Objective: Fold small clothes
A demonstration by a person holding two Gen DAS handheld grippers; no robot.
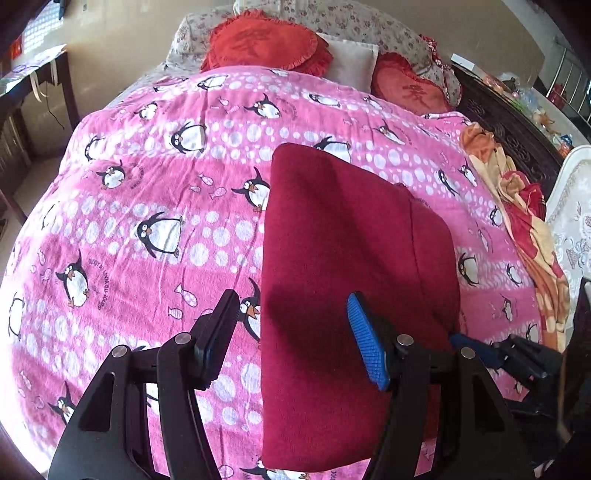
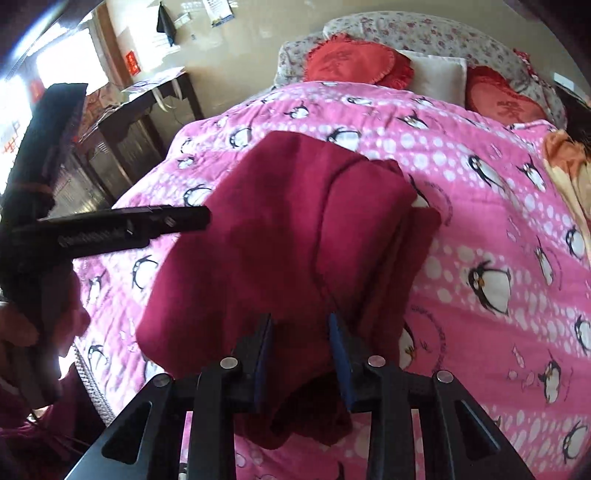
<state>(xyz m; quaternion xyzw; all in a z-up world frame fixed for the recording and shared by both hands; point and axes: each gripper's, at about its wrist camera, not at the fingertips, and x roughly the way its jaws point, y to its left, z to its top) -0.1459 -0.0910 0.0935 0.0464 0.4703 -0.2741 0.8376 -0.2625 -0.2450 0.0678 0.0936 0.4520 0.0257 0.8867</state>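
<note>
A pink quilted bedspread printed with penguins and white dots (image 1: 155, 206) covered the whole bed and carried everything else. Against the headboard end lay a floral-patterned bolster (image 2: 424, 33), with two red frilled cushions (image 1: 266, 46) and a plain cream pillow (image 1: 351, 61) leaning on it. Along the far right edge of the bed a crumpled orange-and-red blanket (image 1: 532, 229) was bunched up, well apart from the work. A dark wooden desk (image 2: 155, 99) stood beside the bed on the left.

In the middle of the bedspread lay a dark red knitted garment (image 1: 343, 236), folded into a rough rectangle with one layer lapped over the right side.

The left gripper (image 1: 295, 332) hovered over the garment's left near edge, its jaws wide apart with nothing between them; one blue pad sat above the cloth, the other above the bedspread. The right gripper (image 2: 301, 354) had its jaws set narrowly around a raised fold at the garment's near edge; whether the pads pressed the cloth could not be told.
</note>
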